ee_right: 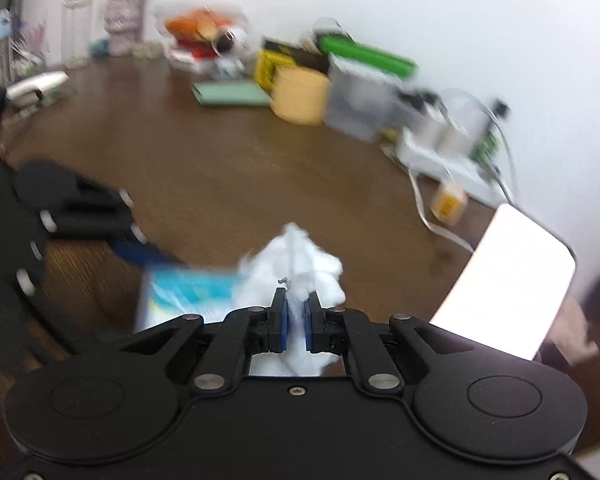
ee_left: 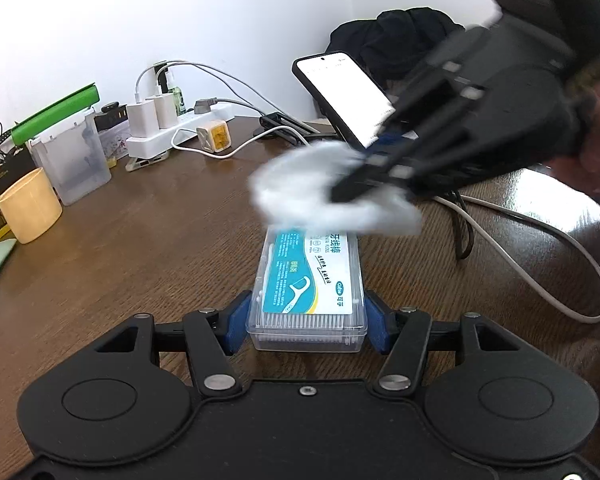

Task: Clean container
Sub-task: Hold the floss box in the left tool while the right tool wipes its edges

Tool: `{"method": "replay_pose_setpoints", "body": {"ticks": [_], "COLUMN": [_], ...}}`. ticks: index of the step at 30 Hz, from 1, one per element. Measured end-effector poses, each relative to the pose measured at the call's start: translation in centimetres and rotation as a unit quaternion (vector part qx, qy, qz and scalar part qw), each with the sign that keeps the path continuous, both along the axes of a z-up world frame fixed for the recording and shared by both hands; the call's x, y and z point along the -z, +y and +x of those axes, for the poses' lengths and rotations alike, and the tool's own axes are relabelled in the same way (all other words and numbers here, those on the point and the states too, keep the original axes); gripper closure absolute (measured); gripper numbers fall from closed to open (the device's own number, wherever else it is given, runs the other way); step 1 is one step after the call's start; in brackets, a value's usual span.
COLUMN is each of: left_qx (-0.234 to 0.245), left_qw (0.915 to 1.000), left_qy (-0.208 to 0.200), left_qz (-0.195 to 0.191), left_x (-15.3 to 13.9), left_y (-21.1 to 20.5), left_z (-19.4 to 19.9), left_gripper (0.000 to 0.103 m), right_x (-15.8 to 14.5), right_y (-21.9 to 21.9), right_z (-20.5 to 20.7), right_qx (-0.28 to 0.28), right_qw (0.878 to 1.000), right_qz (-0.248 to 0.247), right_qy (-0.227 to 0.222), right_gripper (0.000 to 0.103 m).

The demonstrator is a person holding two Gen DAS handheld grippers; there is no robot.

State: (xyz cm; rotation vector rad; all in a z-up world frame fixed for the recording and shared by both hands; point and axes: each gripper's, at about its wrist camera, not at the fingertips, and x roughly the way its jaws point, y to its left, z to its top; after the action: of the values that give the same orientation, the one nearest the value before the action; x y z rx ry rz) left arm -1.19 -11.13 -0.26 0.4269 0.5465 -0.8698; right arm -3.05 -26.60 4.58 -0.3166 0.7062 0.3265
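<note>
A clear plastic floss-pick container (ee_left: 309,288) with a blue and white label lies on the brown wooden table. My left gripper (ee_left: 306,320) is shut on its near end, one blue pad on each side. My right gripper (ee_right: 296,320) is shut on a crumpled white tissue (ee_right: 300,272). In the left wrist view the right gripper (ee_left: 352,188) comes in from the upper right and presses the tissue (ee_left: 324,192) on the container's far end. The container (ee_right: 180,292) shows blurred in the right wrist view, under the tissue's left side.
A lit phone (ee_left: 348,96) stands propped behind the container. A white power strip (ee_left: 180,128) with chargers and cables lies at the back. A yellow cup (ee_left: 30,204) and a clear box (ee_left: 74,160) stand at the left. A grey cable (ee_left: 560,272) loops at the right.
</note>
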Motion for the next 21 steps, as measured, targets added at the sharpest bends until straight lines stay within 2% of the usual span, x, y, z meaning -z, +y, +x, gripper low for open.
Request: {"method": "replay_pose_setpoints", "body": {"ticks": [2, 4, 6, 8, 12, 16, 19, 21], "left_qx": [0.0, 0.0, 0.0, -0.001, 0.001, 0.001, -0.002, -0.004], "left_qw": [1.0, 1.0, 1.0, 0.9999, 0.9997, 0.9996, 0.9994, 0.9993], "left_qy": [0.001, -0.002, -0.007, -0.013, -0.021, -0.023, -0.028, -0.031], "left_qz": [0.0, 0.002, 0.005, 0.008, 0.013, 0.016, 0.02, 0.022], "left_x": [0.0, 0.0, 0.0, 0.0, 0.0, 0.0, 0.1, 0.0], "left_y": [0.0, 0.0, -0.1, -0.2, -0.4, -0.6, -0.5, -0.5], "left_z": [0.0, -0.1, -0.3, -0.5, -0.6, -0.6, -0.9, -1.0], "left_gripper": [0.046, 0.046, 0.046, 0.046, 0.046, 0.046, 0.046, 0.046], "right_x": [0.0, -0.4, -0.7, -0.9, 0.0, 0.1, -0.6, -0.6], "right_y": [-0.1, 1.6, 3.4, 3.9, 1.6, 0.8, 3.0, 3.2], "right_z": [-1.5, -3.0, -3.3, -2.1, -0.9, -3.2, -3.9, -2.7], "right_qx": [-0.015, -0.056, -0.086, -0.076, -0.015, -0.029, -0.073, -0.062], "right_qw": [1.0, 0.998, 0.996, 0.997, 1.0, 0.999, 0.997, 0.997], "right_qz": [0.014, 0.036, 0.037, 0.028, -0.013, 0.012, 0.039, 0.031], "right_qy": [0.02, 0.023, 0.004, -0.012, -0.016, 0.014, -0.003, -0.015], "right_gripper": [0.095, 0.095, 0.095, 0.095, 0.095, 0.095, 0.095, 0.095]}}
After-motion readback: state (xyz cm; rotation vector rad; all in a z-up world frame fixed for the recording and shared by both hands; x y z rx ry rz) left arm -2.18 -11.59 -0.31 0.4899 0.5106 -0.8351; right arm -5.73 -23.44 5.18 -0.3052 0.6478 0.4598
